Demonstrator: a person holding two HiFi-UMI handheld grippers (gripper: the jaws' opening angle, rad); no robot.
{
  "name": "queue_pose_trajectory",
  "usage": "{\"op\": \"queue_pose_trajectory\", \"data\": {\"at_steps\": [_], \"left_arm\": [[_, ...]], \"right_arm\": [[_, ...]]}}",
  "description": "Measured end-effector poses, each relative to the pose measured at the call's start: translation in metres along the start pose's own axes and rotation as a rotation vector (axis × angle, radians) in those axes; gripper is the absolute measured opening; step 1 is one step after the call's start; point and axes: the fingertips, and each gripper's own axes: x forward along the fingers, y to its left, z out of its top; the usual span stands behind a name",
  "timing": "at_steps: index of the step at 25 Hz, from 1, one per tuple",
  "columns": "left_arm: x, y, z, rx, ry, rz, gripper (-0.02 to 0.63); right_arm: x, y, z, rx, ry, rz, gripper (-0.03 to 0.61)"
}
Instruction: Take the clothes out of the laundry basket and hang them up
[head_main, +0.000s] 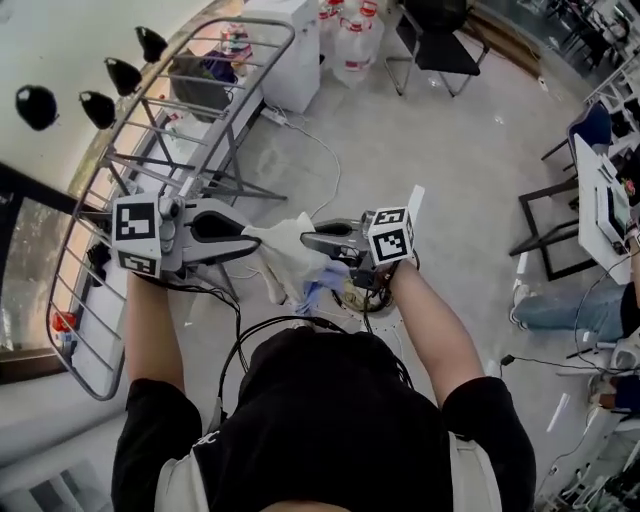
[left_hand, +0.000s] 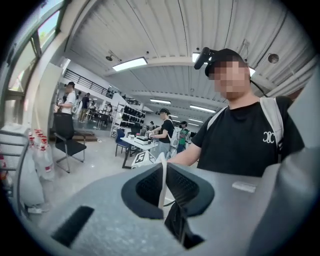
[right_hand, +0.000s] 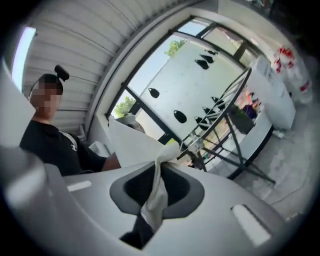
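Held out in front, left tongs (head_main: 245, 238) and right tongs (head_main: 310, 240) point at each other; both clamp the white cloth (head_main: 288, 255) between them.

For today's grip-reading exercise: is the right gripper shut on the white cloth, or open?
Shut on it. The right gripper has its jaws closed, with the white cloth pinched between them.

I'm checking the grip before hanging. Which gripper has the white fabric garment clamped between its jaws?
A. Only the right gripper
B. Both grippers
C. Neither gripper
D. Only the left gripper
B: the white fabric garment spans between the left gripper and the right gripper, and each gripper view shows white fabric pinched between closed jaws.
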Motion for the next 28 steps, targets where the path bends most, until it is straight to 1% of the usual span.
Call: {"op": "queue_pose_trajectory", "data": {"at_steps": [3,6,9,12,15,17,19,21,22,23,24,26,28], "left_arm": [[-0.032,0.001,-0.015,-0.022,-0.009,0.095,0.017],[-0.049,0.004,-0.023,-0.032,-0.023,0.173,0.017],[-0.062,0.011,-0.021,-0.031,-0.080,0.256,0.017],[-0.080,0.025,-0.020,-0.038,-0.152,0.358,0.017],[-0.094,0.047,-0.023,-0.044,-0.185,0.490,0.018],[-0.105,0.061,-0.023,-0.031,-0.197,0.586,0.018],[-0.117,0.069,-0.019,-0.006,-0.222,0.656,0.018],[-0.127,0.069,-0.009,0.025,-0.266,0.694,0.018],[-0.133,0.067,-0.002,0.041,-0.293,0.710,0.018],[-0.137,0.065,0.005,0.054,-0.322,0.720,0.017],[-0.141,0.061,0.012,0.064,-0.354,0.720,0.017],[-0.143,0.051,0.027,0.083,-0.409,0.695,0.017],[-0.146,0.046,0.040,0.111,-0.427,0.697,0.017]], "right_arm": [[-0.008,-0.004,0.021,-0.127,-0.082,-0.147,0.034],[-0.022,0.005,0.049,-0.281,-0.126,-0.246,0.032],[-0.032,0.025,0.082,-0.409,-0.145,-0.281,0.031],[-0.031,0.044,0.107,-0.511,-0.129,-0.306,0.031],[-0.029,0.053,0.125,-0.635,-0.082,-0.380,0.031],[-0.024,0.058,0.136,-0.698,-0.065,-0.414,0.031],[-0.018,0.060,0.149,-0.741,-0.062,-0.449,0.031],[-0.017,0.056,0.165,-0.791,-0.049,-0.539,0.032],[-0.018,0.052,0.172,-0.802,-0.045,-0.586,0.028],[-0.019,0.048,0.177,-0.796,-0.043,-0.613,0.028],[-0.017,0.047,0.179,-0.775,-0.042,-0.608,0.026],[-0.008,0.049,0.173,-0.732,-0.048,-0.551,0.021],[0.001,0.047,0.171,-0.715,-0.070,-0.531,0.021]]}}
